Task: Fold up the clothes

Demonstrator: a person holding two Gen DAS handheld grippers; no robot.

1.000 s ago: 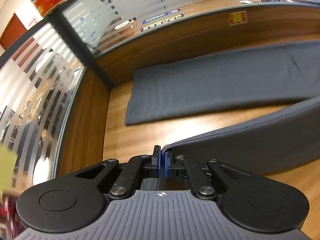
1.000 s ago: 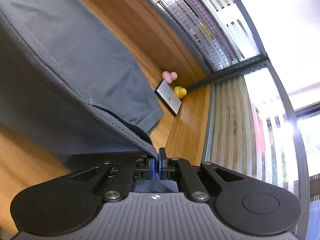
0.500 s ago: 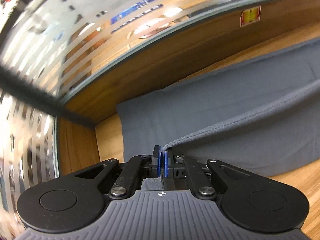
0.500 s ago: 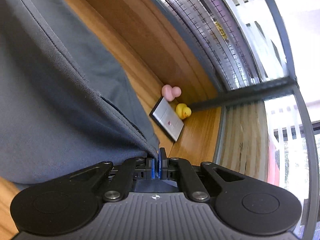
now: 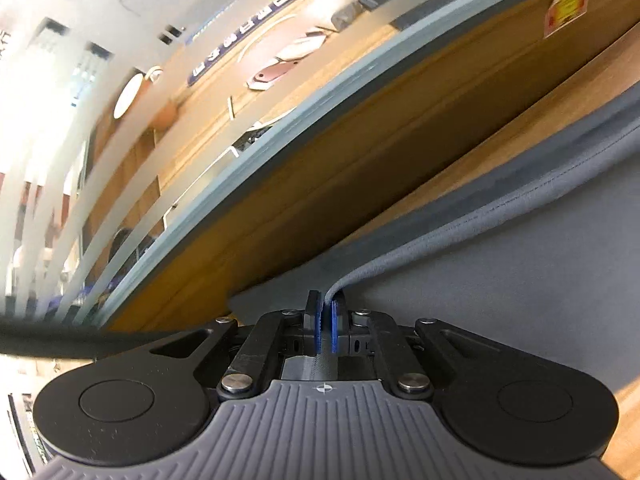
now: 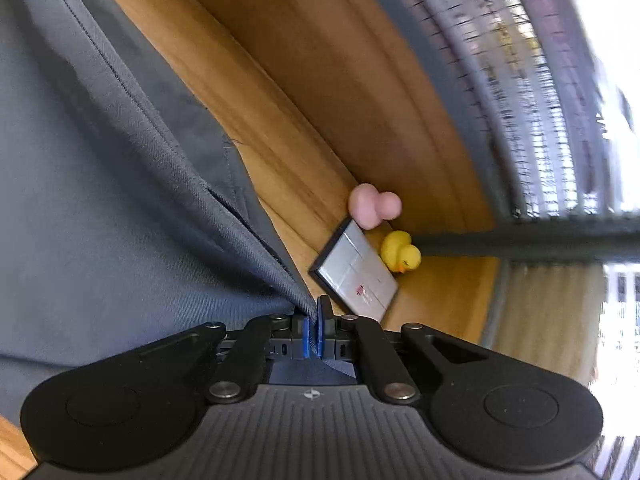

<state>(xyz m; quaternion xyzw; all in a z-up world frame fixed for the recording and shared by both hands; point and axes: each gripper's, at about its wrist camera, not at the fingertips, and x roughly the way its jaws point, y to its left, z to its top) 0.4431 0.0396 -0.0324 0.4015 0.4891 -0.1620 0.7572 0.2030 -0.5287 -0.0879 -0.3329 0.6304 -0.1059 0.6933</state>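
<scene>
Left gripper point(image 5: 326, 320), at the lower centre of the left wrist view, is clamped on the stitched hem of the grey garment point(image 5: 500, 288); the blue pads point(image 5: 318, 326) pinch the cloth with only a thin slit between them. Compared with a second ago, the hem it carries has travelled across the bare strip of wooden table point(image 5: 460, 168) and now overlies the far part of the same garment, whose edge shows as a darker band running toward the upper right of the frame. The bare wood that separated the two layers earlier is gone from the middle of the view; only the wooden upstand point(image 5: 320, 184) and the glass partition point(image 5: 120, 140) fill the upper left.

Right gripper point(image 6: 314, 328), lower centre of the right wrist view, is likewise closed on a corner of the garment hem, cloth bunched between its pads. The raised fold seen earlier has dropped and flattened; grey cloth now fills the left half of the frame. At the centre right, a grey card point(image 6: 356, 276), a pink toy point(image 6: 374, 204) and a yellow duck point(image 6: 402, 252) lie on the table, just clear of the cloth.

Assessment: the fold-over is near completion. Both corners appear ready to be set down and released, provided the edges line up.
</scene>
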